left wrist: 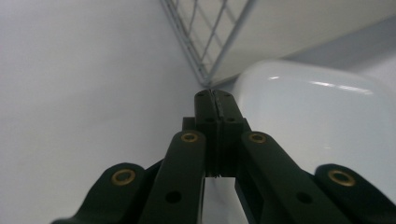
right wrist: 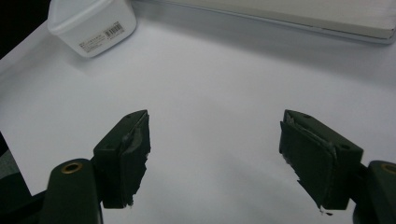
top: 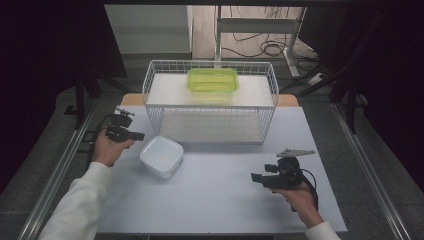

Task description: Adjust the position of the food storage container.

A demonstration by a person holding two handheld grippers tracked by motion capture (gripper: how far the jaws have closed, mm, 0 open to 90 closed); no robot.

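A white plastic tub (top: 161,156) sits on the white table (top: 220,200), left of centre and in front of the wire rack (top: 150,85). My left gripper (top: 139,135) is just left of the tub, its tips close to the tub's far-left corner. In the left gripper view its jaws (left wrist: 214,95) are shut with nothing between them, and the tub (left wrist: 317,121) lies just to their right. My right gripper (top: 255,177) is held low at the right, pointing left. It (right wrist: 215,121) is open and empty, with the tub (right wrist: 88,23) far off at top left, a barcode label on it.
A lime-green lidded container (top: 212,79) rests on the rack's top shelf. The rack's lower shelf (top: 210,127) is open toward me. Metal rails (top: 65,165) run along both sides of the table, and cables lie on the floor beyond.
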